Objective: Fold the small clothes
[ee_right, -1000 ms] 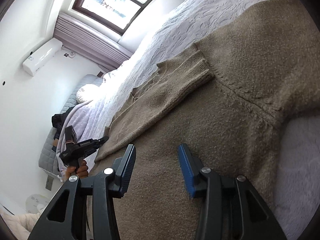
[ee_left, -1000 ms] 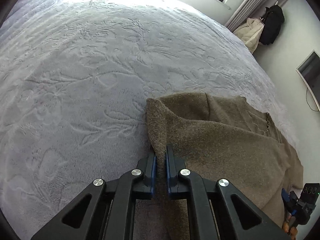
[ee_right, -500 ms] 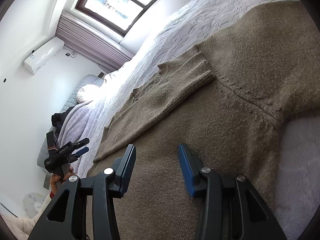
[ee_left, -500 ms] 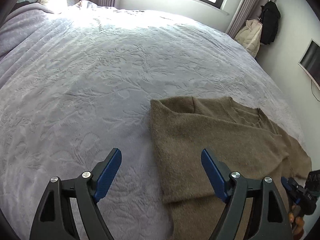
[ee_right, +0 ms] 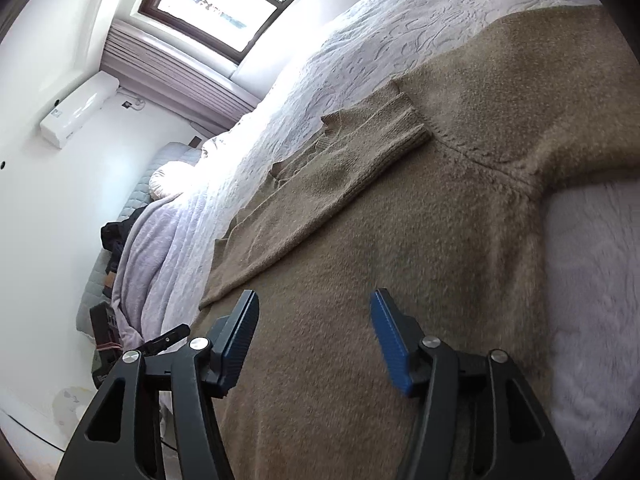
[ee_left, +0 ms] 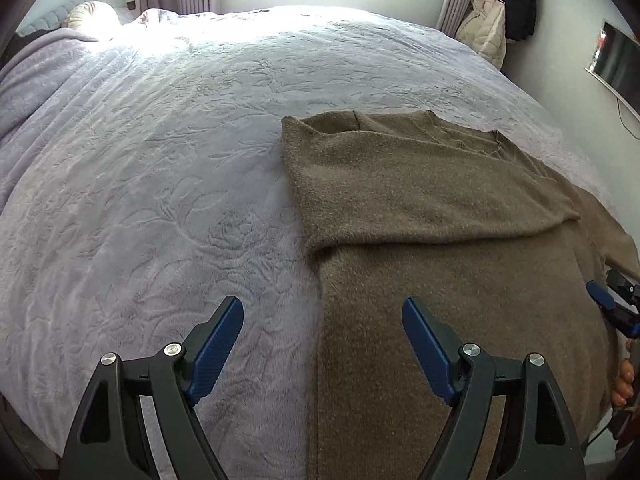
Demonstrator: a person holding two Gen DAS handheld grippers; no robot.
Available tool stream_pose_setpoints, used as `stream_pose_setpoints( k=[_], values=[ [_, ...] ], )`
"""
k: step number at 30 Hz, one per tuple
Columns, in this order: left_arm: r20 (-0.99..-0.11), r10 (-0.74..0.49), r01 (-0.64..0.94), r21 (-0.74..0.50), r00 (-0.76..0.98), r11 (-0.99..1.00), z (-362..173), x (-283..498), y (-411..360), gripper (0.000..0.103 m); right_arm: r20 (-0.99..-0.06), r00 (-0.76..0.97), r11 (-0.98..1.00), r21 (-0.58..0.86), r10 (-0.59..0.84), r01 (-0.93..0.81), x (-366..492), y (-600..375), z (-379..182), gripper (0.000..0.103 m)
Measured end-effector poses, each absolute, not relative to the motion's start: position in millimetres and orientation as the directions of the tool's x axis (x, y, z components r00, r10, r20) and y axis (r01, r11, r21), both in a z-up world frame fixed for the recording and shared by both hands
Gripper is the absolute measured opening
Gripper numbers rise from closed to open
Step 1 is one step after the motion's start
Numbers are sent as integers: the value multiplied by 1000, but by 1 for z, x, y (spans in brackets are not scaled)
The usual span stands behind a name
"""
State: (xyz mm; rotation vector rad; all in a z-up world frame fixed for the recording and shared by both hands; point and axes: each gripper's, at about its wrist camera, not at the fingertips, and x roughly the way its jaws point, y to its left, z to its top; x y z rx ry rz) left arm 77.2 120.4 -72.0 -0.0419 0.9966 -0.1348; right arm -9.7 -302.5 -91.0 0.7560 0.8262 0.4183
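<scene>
A brown knitted sweater (ee_left: 432,216) lies flat on the bed, one sleeve folded across its body. My left gripper (ee_left: 322,344) hangs open above the sweater's left edge, nothing between its blue pads. In the right wrist view the same sweater (ee_right: 400,248) fills the frame, its ribbed cuff (ee_right: 400,128) lying over the chest. My right gripper (ee_right: 316,332) hovers just above the sweater's body, its jaws opening, and nothing is pinched between them. The right gripper's blue tip (ee_left: 604,300) shows at the right edge of the left wrist view, with fingers of a hand below it.
The bed is covered by a pale lilac embossed blanket (ee_left: 160,184). Pillows (ee_left: 92,16) lie at the head. Coats (ee_left: 504,12) hang by the window, a screen (ee_left: 616,64) is on the right wall, and an air conditioner (ee_right: 80,108) is mounted on the wall.
My left gripper let go of the sweater's fold, opened wide and drew back and up from it. My right gripper's jaws have spread wider over the sweater.
</scene>
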Motion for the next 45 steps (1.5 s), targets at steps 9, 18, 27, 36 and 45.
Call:
stream_pose_setpoints(
  k=[9,18,27,36,45],
  values=[
    [-832,-177,217,-70,526,974,-68,45,53,82,-501,638,644,765,584,11,-65,-325,-88,64],
    [-840,-200,280,-60,504,958,-62,25,-13,82,-481,724,612,784,495,103,-108,-382,-89,64],
    [-840,-195,347,-8,507,938,-59,17,-82,82,-479,842,591,764,247,261,-138,-479,-74,64],
    [-848,-206,393,3,488,920,-63,23,-139,82,-458,884,437,817,93,377,-122,-554,-84,64],
    [-823,-215,385,5,527,923,-52,54,-179,82,-374,925,278,897,70,342,-101,-598,-90,26]
  ],
)
